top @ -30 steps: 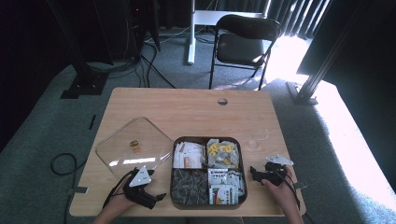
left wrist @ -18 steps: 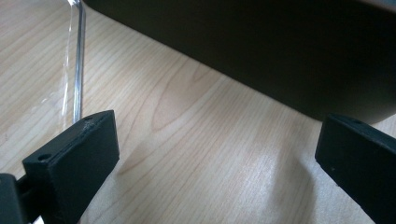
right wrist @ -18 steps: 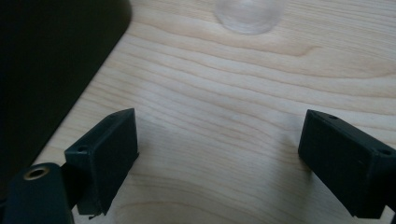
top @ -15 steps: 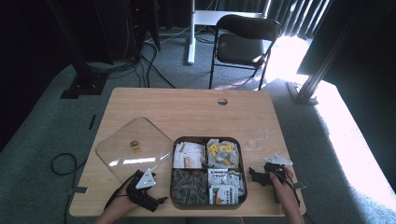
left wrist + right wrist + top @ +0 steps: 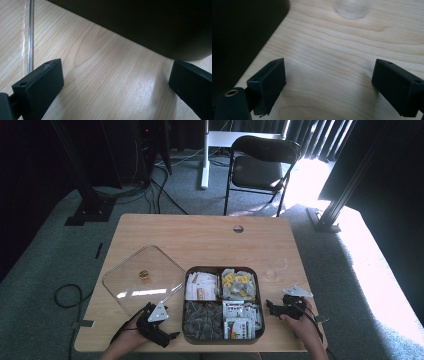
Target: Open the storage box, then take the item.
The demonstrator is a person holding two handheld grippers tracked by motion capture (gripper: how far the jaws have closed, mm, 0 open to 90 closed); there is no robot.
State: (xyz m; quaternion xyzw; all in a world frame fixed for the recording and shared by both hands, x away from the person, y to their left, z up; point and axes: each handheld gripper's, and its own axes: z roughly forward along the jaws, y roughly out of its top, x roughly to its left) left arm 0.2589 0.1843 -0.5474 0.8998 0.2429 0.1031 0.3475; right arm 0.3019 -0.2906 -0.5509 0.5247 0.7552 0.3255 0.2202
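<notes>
A dim room with grey carpet, dark curtains and a patch of hard sunlight at the right holds a light wooden table (image 5: 200, 240), with a black folding chair (image 5: 260, 167) standing beyond its far edge. On the near half of the table sits a dark square tray with four compartments (image 5: 222, 336): white packets at the far left, yellowish pieces at the far right, dark wrapped bits at the near left and white-and-green sachets at the near right; the print on them is too small to read. Just left of the tray lies a clear square plastic lid (image 5: 142, 285), flat on the wood, with a small yellow-brown knob at its middle. The left gripper (image 5: 165, 338) rests low on the table at the tray's near left corner, just beside the wall, its jaws spread wide with bare wood between them; in the left gripper view the tray's dark wall (image 5: 150, 25) runs across the top, its upper part cut off, and the lid's clear edge (image 5: 30, 37) shows as a thin bright line at the left. The right gripper (image 5: 270, 307) sits just off the tray's right wall, pointing toward it, jaws likewise wide apart over bare wood, gripping nothing. Beyond it stands a small clear plastic cup (image 5: 274, 270), hard to make out against the table; in the right gripper view the cup (image 5: 352, 8) is a blurred pale circle, cut off at the top.
</notes>
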